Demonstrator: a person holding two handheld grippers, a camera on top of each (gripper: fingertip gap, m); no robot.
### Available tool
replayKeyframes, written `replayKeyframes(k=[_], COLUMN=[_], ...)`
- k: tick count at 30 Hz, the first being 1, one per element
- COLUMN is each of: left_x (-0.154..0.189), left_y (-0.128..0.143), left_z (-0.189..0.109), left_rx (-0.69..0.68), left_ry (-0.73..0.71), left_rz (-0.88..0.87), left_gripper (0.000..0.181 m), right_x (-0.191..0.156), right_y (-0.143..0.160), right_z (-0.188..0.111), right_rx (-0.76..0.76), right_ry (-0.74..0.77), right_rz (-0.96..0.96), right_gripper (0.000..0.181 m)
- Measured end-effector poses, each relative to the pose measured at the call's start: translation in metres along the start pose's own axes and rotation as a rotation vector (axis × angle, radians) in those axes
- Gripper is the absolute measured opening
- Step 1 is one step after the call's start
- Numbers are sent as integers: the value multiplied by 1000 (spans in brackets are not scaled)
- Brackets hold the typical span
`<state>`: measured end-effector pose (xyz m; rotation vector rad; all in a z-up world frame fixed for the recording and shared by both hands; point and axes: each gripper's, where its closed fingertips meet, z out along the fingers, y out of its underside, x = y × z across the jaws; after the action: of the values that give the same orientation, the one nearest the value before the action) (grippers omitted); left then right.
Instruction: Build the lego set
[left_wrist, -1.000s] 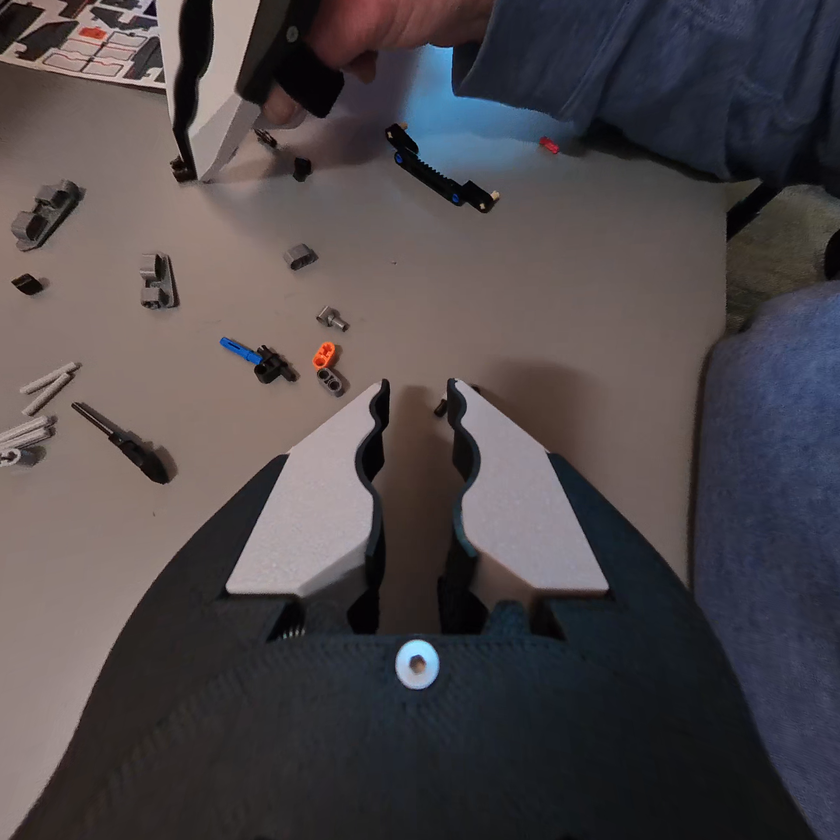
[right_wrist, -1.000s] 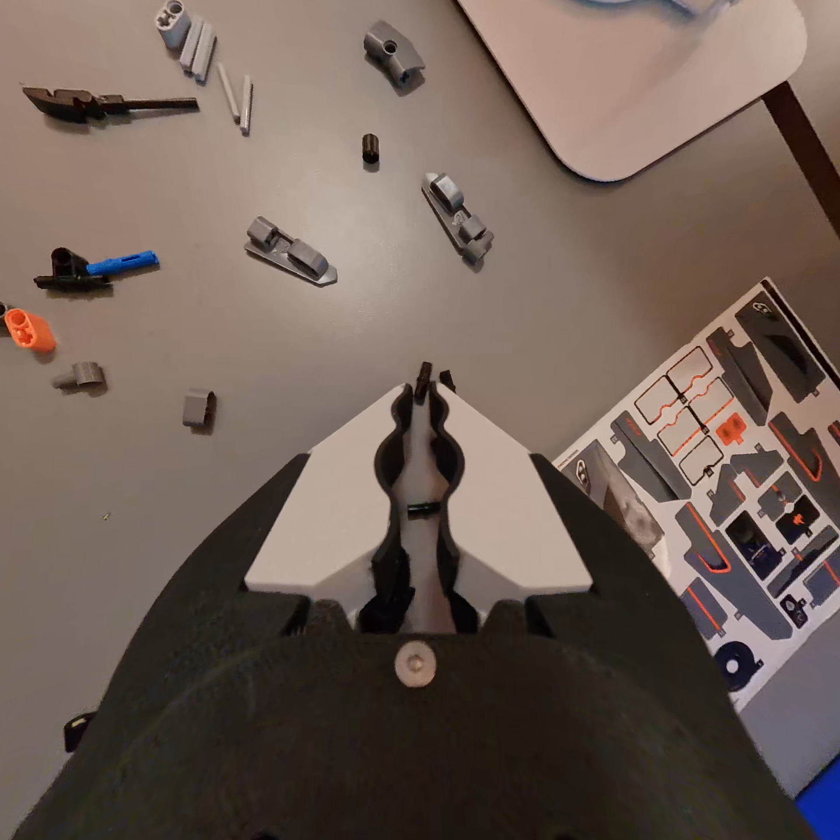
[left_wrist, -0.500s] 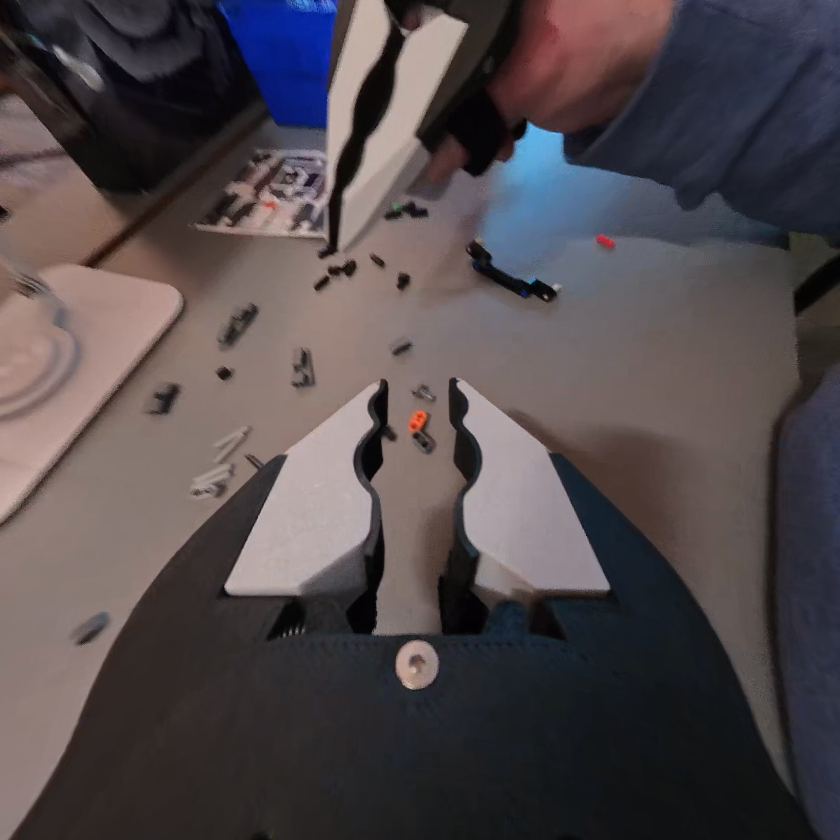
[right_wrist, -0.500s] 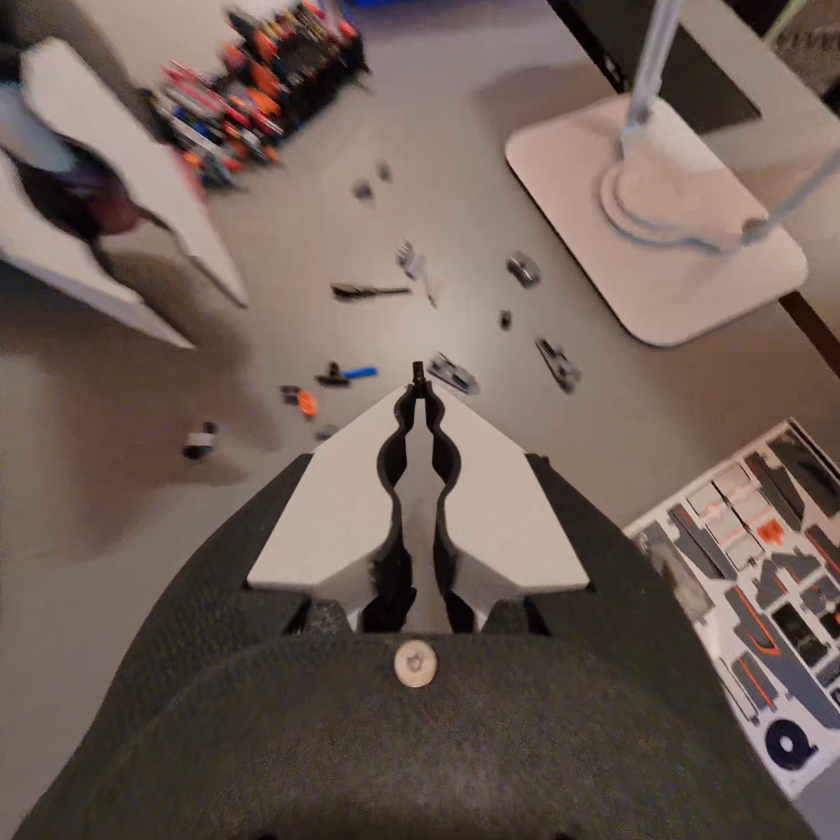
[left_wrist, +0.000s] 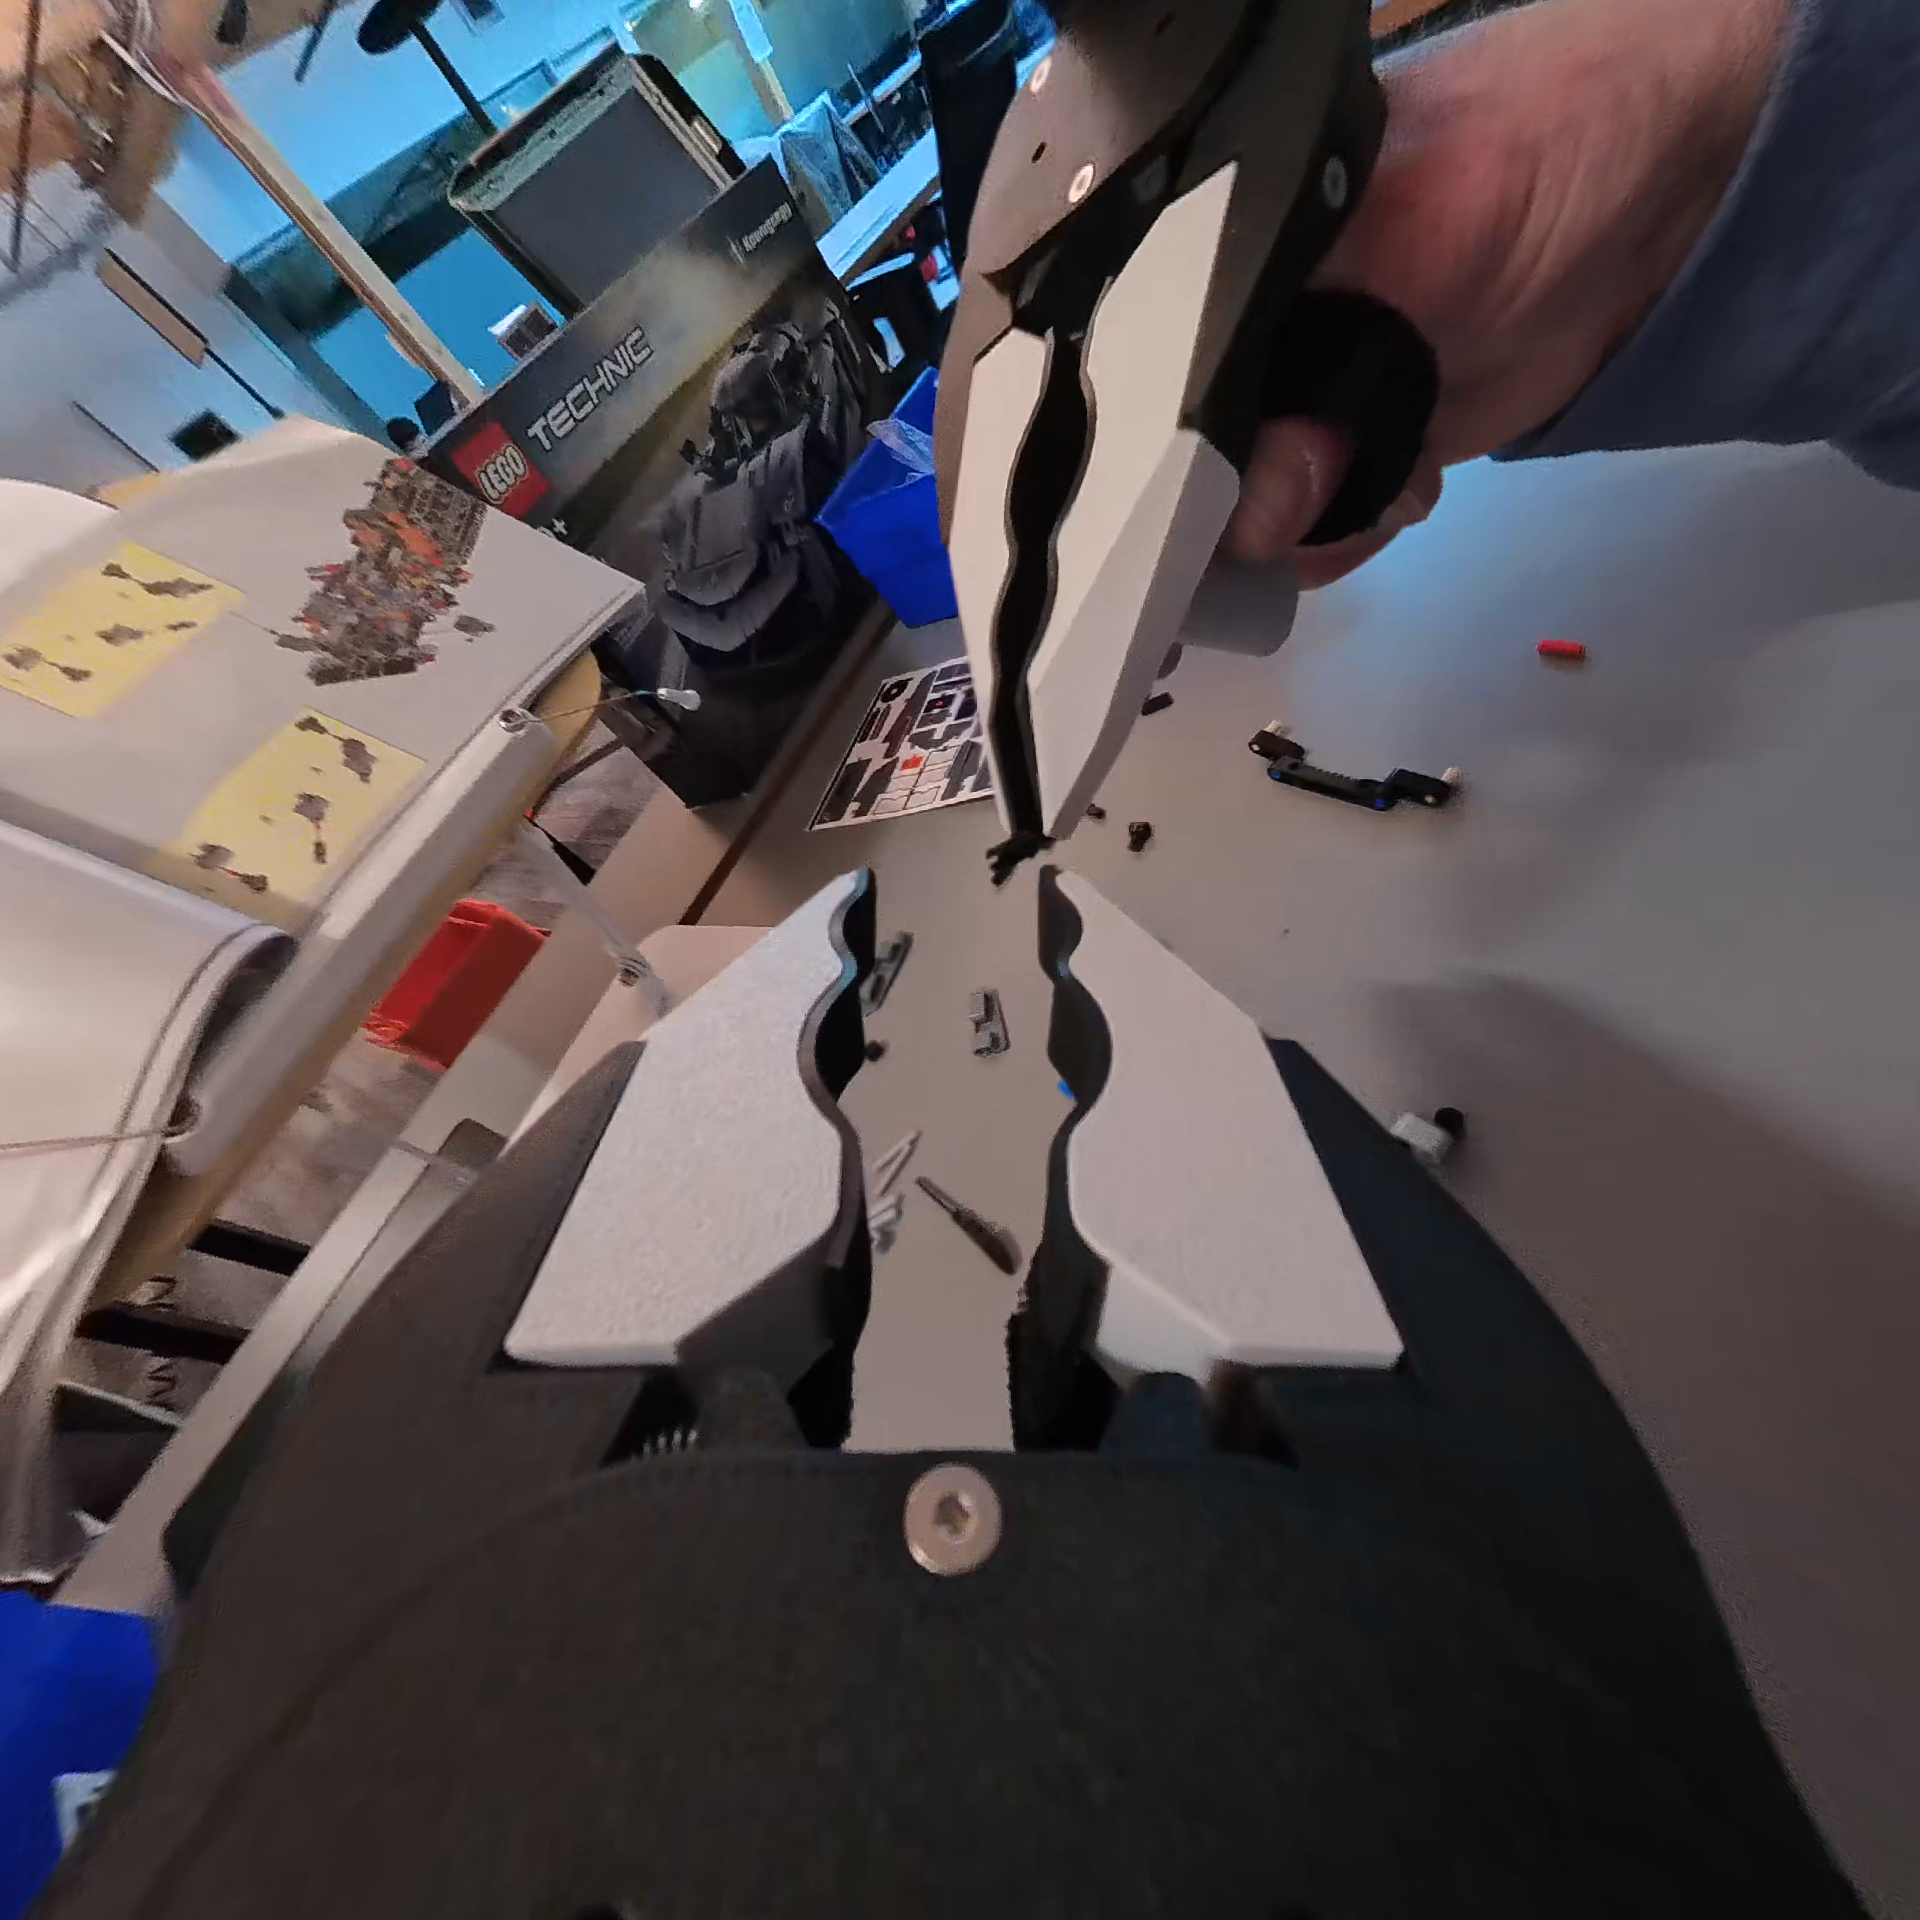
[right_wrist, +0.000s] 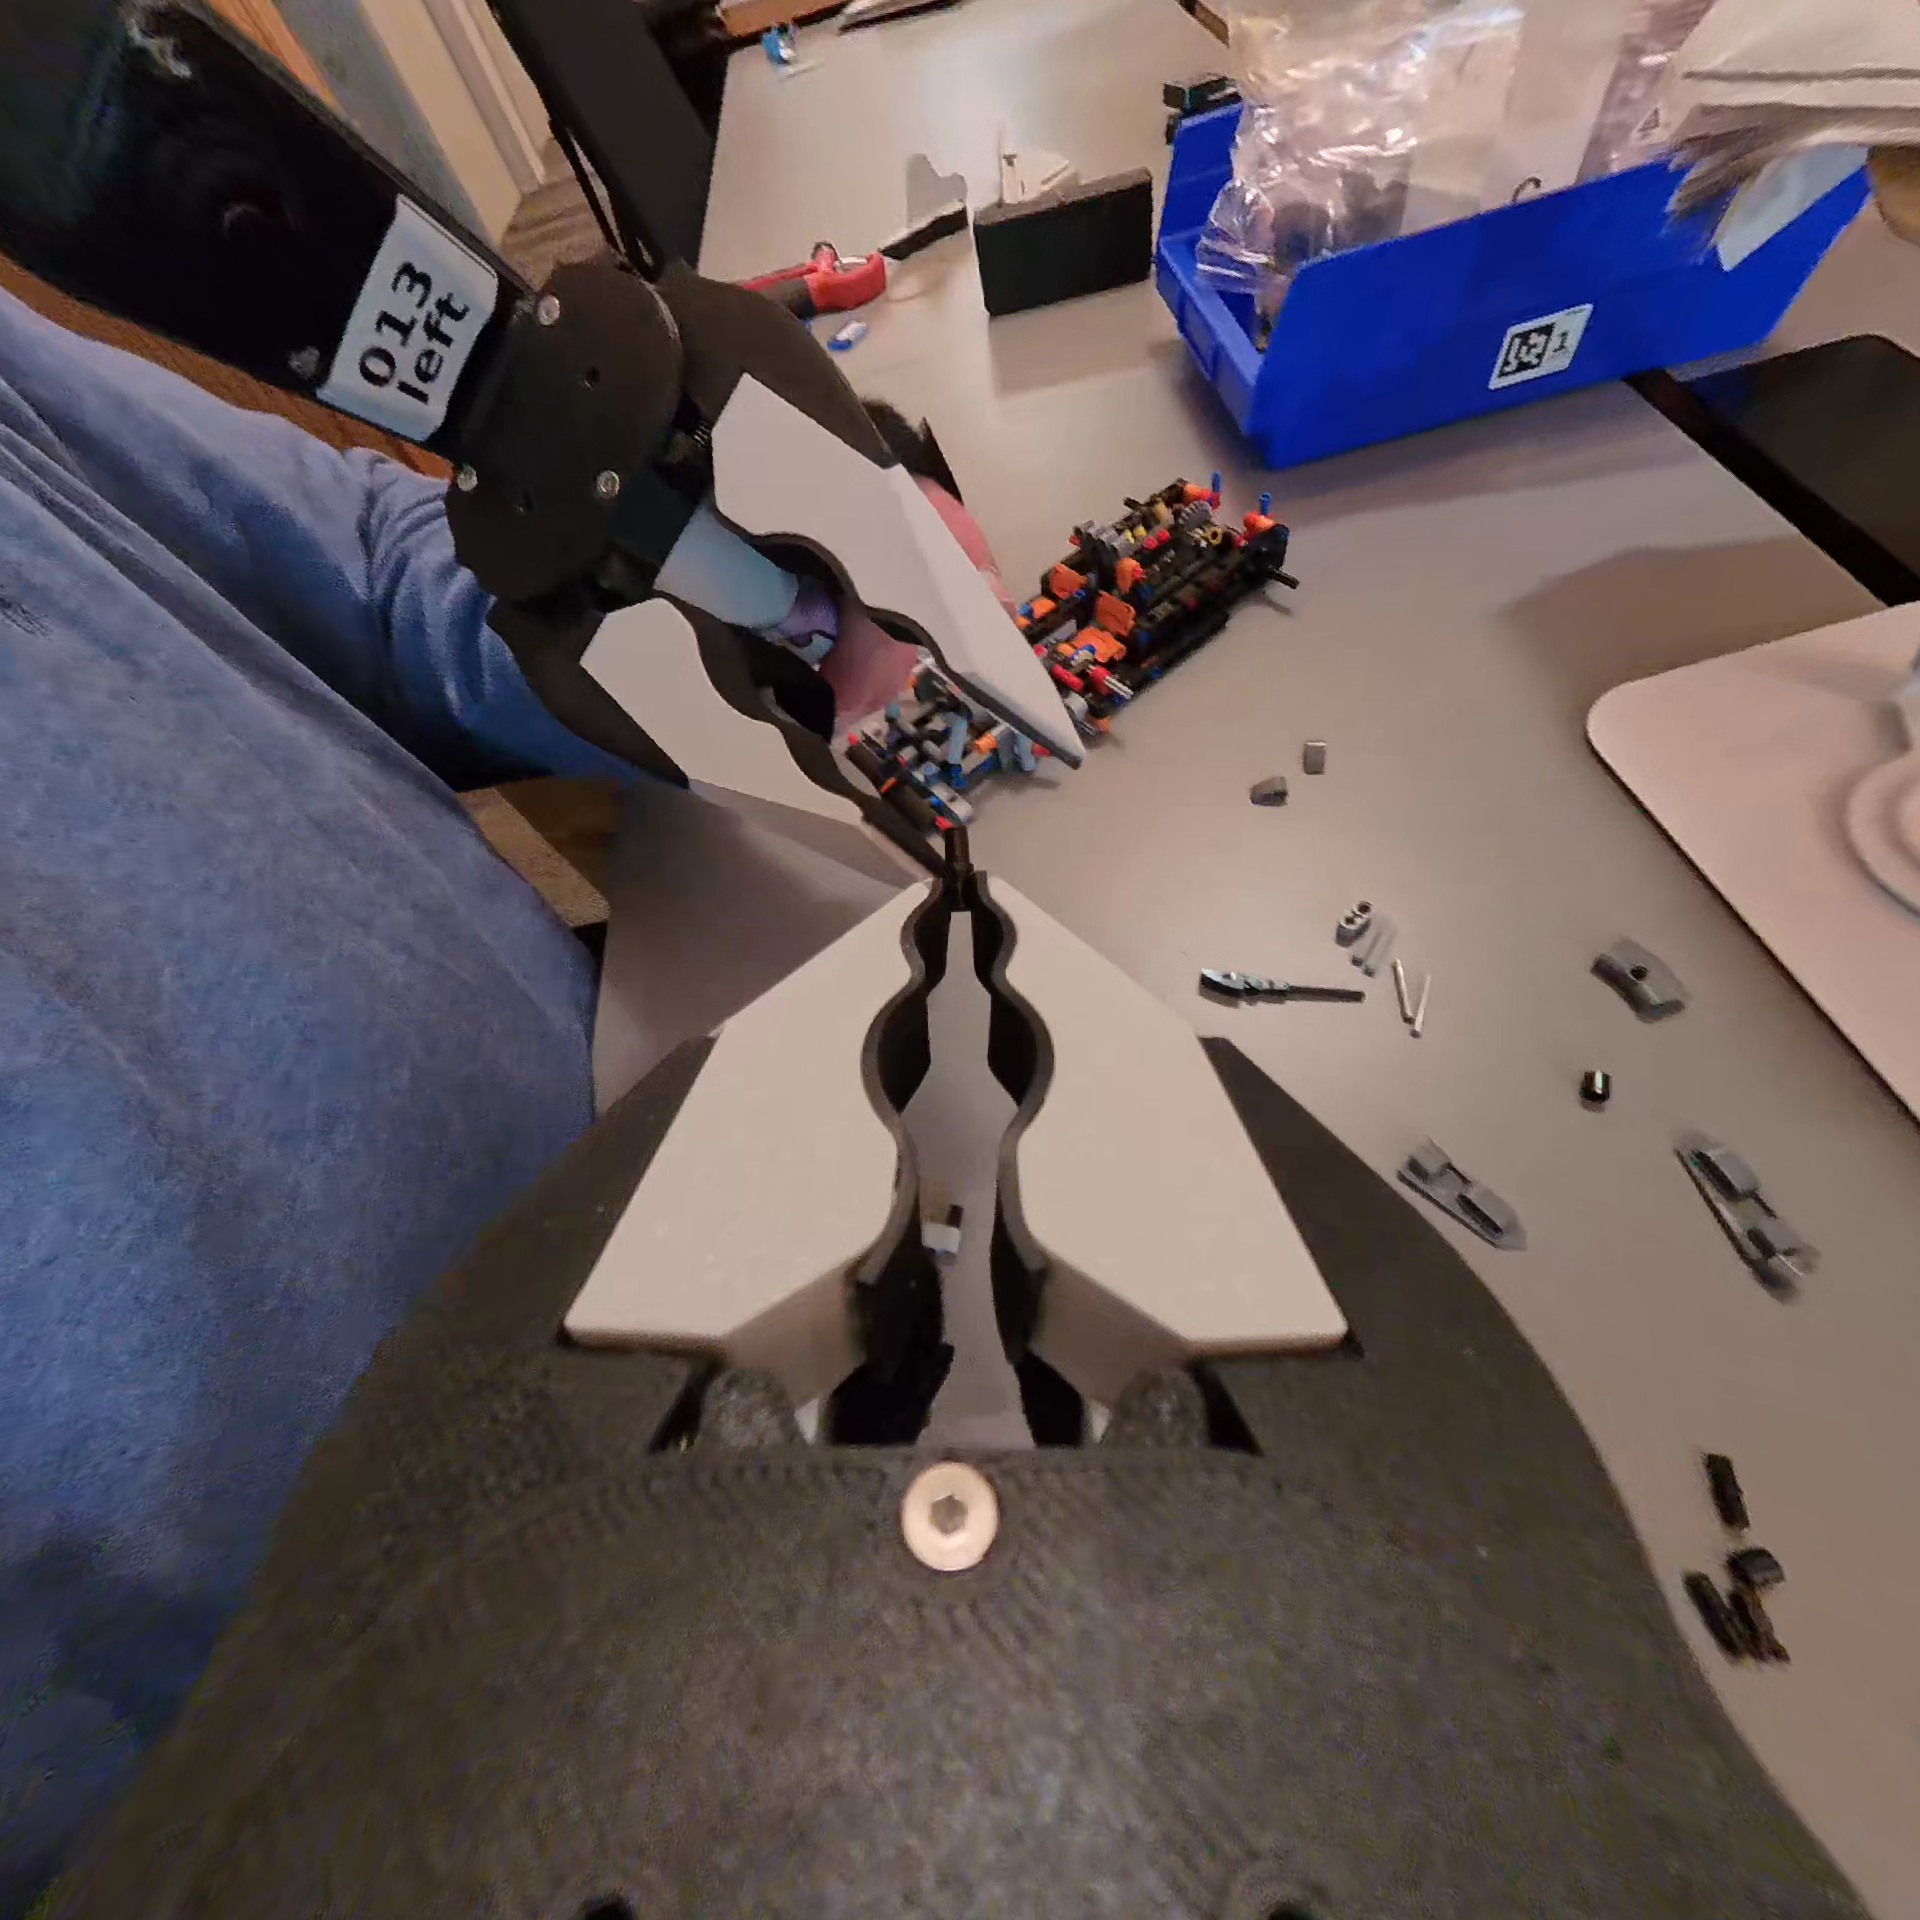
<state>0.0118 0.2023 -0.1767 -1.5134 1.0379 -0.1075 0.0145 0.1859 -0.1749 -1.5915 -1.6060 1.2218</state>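
My right gripper (right_wrist: 951, 896) is shut on a small black pin (right_wrist: 956, 860) that sticks out past its tips. In the left wrist view it (left_wrist: 1023, 821) comes down from above, with the pin (left_wrist: 1013, 850) just beyond my left fingertips. My left gripper (left_wrist: 954, 883) is open and empty, held above the table. In the right wrist view it (right_wrist: 1003, 795) shows at upper left, jaws apart, close to the pin. A partly built black, orange and blue lego assembly (right_wrist: 1143, 603) lies on the grey table (right_wrist: 1351, 727) behind it.
Loose grey and black pieces (right_wrist: 1455, 1200) lie on the table. A black toothed bar (left_wrist: 1351, 784) and a red pin (left_wrist: 1558, 649) lie to the right. A sticker sheet (left_wrist: 904, 748), a blue bin (right_wrist: 1455, 312), a white lamp base (right_wrist: 1766, 831) and the set's box (left_wrist: 644, 395) stand around.
Both grippers have risen from the table and tilted up. The right gripper has lifted the black pin and brought it to the left gripper's open tips.
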Motion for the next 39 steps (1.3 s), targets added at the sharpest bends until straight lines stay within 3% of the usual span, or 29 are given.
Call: replayKeyframes(k=[8, 19, 26, 34, 39], left_x=[-2, -22, -22, -13, -11], left_y=[-9, 1, 1, 0, -1], left_z=[-25, -60, -67, -66, -64], left_rx=[21, 26, 36, 16, -4], left_ry=[-43, -118, -126, -132, -158], left_rz=[138, 117, 188, 304, 370], left_gripper=[26, 24, 23, 6, 9], right_x=[-20, -32, -34, -34, -31], right_y=[-20, -44, -46, -42, -37], right_z=[16, 44, 48, 46, 43], right_rx=[6, 20, 11, -1, -18], right_ry=[-61, -138, -173, -194, -185], right_rz=[-3, -10, 11, 43, 73], right_gripper=[1, 1, 1, 1, 1])
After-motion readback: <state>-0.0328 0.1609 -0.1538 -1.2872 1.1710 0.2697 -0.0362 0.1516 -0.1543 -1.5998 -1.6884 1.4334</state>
